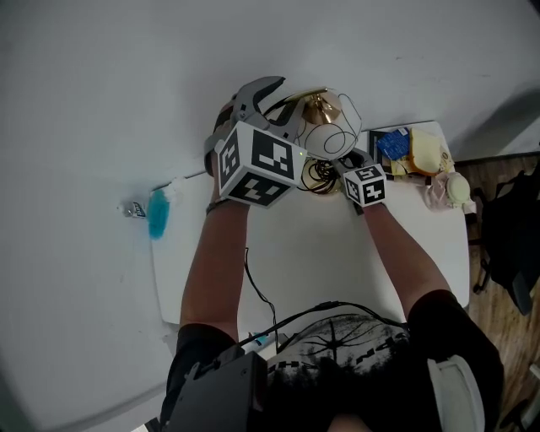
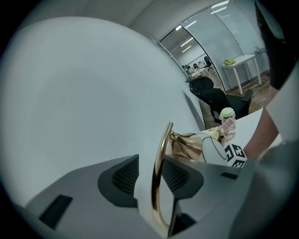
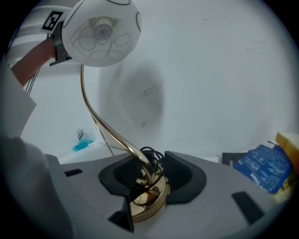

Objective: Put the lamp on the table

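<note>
Left tool (image 2: 148,173) is spread, loosely flanking the curved stem of the gold metal lamp with white globe shade (image 3: 100,32). Right tool (image 3: 152,175) is spread around its round base on the white tabletop (image 1: 337,253).

Soft, even indoor light fills all three views; the white wall (image 3: 210,70) carries a broad, dim shadow behind the lamp (image 3: 100,30) in the right gripper view, and the brass stem (image 2: 156,177) catches warm glints in the left gripper view. Both gripper views bend strongly toward the edges and fall off into black corners, their nearest parts soft and out of focus, while ceiling strips (image 2: 219,5) glare in the distant office. The head view is evenly lit and the sharpest of the three
</note>
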Demonstrator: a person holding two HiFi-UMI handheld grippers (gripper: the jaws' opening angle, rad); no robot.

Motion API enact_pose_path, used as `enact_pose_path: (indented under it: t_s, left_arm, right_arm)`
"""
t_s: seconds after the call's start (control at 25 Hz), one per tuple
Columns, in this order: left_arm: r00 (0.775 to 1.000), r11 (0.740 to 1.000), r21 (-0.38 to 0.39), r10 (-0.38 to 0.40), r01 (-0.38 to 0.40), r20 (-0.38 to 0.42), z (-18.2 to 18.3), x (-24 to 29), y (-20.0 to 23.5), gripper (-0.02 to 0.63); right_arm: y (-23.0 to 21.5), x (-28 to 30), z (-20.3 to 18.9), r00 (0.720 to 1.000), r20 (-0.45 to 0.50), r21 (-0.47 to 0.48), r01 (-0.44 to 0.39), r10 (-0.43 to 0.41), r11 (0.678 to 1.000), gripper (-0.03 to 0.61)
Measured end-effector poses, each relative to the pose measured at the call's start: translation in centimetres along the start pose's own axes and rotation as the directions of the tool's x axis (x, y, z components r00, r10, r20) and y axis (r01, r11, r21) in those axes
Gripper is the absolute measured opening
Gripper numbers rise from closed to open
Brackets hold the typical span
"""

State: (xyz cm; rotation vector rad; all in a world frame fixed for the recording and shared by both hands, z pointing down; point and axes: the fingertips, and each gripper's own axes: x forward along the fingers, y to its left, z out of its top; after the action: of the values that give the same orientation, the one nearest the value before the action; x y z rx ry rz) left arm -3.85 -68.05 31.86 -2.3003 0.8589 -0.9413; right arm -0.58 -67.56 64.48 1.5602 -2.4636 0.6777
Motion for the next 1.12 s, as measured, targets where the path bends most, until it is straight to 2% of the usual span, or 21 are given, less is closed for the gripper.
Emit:
enact_pose_path:
  t_s: [0.36,0.6,0.72,0.96,1.12]
  left_arm:
    - [0.999,0.999,-0.031,0.033,-0.033,0.004,0.1,-2.2,0.1,0.152]
    - [0.997,0.994,-0.087,0.070,-0.067,0.034,0.6,-4.5,-0.3,0.152]
    - [0.994,0.984,-0.163,0.089,-0.079,0.059,0.3,-6.0,-1.1,0.152]
    - [0.990,0.940,-0.337,0.085,-0.043,0.112,-0.7,-8.3,-4.2,0.146]
    - [0.982,0.906,-0.423,0.096,-0.017,0.165,-1.0,-10.4,-6.3,0.076]
  right_arm:
    - [0.5,-1.6,0.4,0.999,-0.037,-0.043,-0.013,0.011,0.999,0.163]
    - [1.0,-3.8,1.1,0.999,-0.037,-0.072,-0.009,0.007,0.997,0.164]
    - [1.3,-5.4,2.5,1.000,0.001,-0.087,-0.007,0.007,0.996,0.164]
    - [1.7,-9.6,5.1,0.998,0.053,-0.158,-0.024,0.032,0.987,0.163]
    - [2.9,-13.3,6.6,0.993,0.079,-0.111,-0.075,0.084,0.991,0.140]
